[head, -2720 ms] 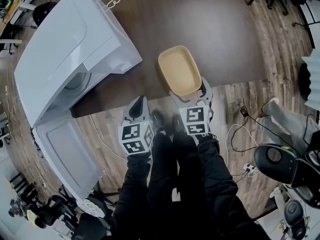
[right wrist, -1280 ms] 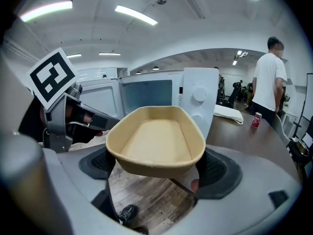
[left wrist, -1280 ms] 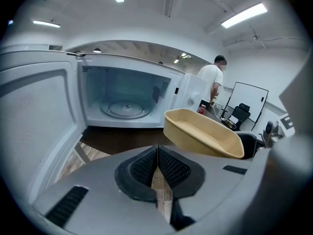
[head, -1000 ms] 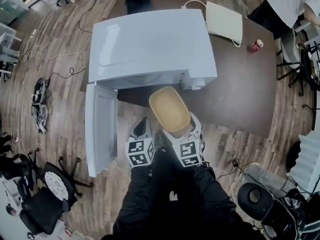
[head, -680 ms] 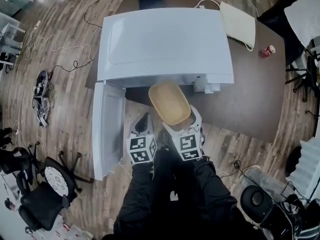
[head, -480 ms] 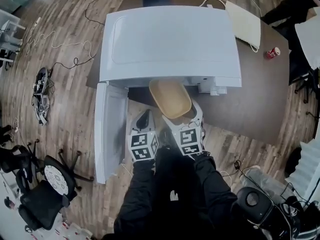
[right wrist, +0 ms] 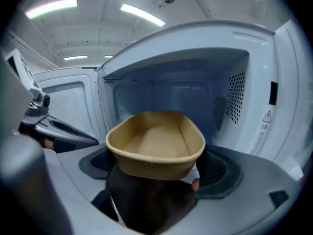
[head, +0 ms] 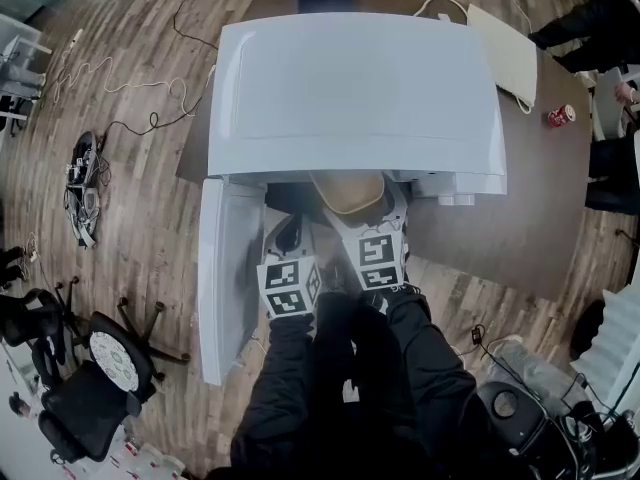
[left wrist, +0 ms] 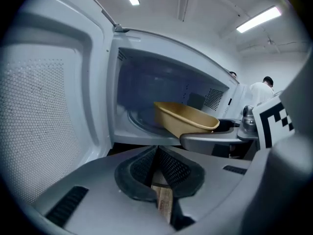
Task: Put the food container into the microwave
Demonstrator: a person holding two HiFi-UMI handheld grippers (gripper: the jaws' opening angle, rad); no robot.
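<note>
Both are moulded in light grey plastic, the left gripper [head: 287,233] and the right gripper [head: 370,218] alike. Each is topped with a white cube [head: 288,288] printed with black square markers. The fingers [left wrist: 176,168] are lined with dark, mesh-textured pads. Black sleeves [head: 430,368] are worn, and a small white mark [head: 347,390] is seen on the black clothing between them.

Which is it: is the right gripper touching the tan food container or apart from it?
Touching. The right gripper view shows the right gripper clamping the tan food container, a pad against each side.
</note>
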